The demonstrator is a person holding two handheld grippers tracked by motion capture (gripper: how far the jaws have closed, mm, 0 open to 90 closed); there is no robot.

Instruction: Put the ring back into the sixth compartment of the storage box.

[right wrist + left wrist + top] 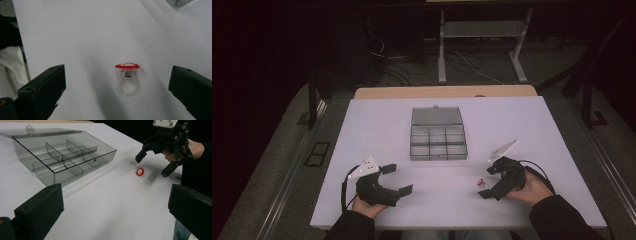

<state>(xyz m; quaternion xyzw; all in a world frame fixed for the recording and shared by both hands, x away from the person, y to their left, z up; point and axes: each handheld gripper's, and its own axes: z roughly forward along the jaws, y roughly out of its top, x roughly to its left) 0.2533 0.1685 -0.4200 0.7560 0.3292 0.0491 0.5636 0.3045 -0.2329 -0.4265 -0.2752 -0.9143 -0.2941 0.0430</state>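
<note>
Lying flat under everything is the big white bench (377, 125), smooth and plain. In the middle of it sits a see-through grey plastic box (438, 142) with its lid (436, 115) folded back. Thin walls split the box into small square cups, and it looks hard and shiny.

Next come the two black grippers, each held in a person's hand. The left gripper (398, 179) is near the front left of the bench. Its blocky fingers (40, 212) are spread wide and hold nothing. The right gripper (488, 181) is near the front right, well apart from the box. Its fingers (41, 86) are spread wide too, with nothing between them touching.

Smallest of all is a little toy ring (128, 76). It has a round red top with a wavy edge and a clear plastic loop under it. It lies on the bare bench, just in front of the right gripper and between its two fingers, touching neither one.
</note>
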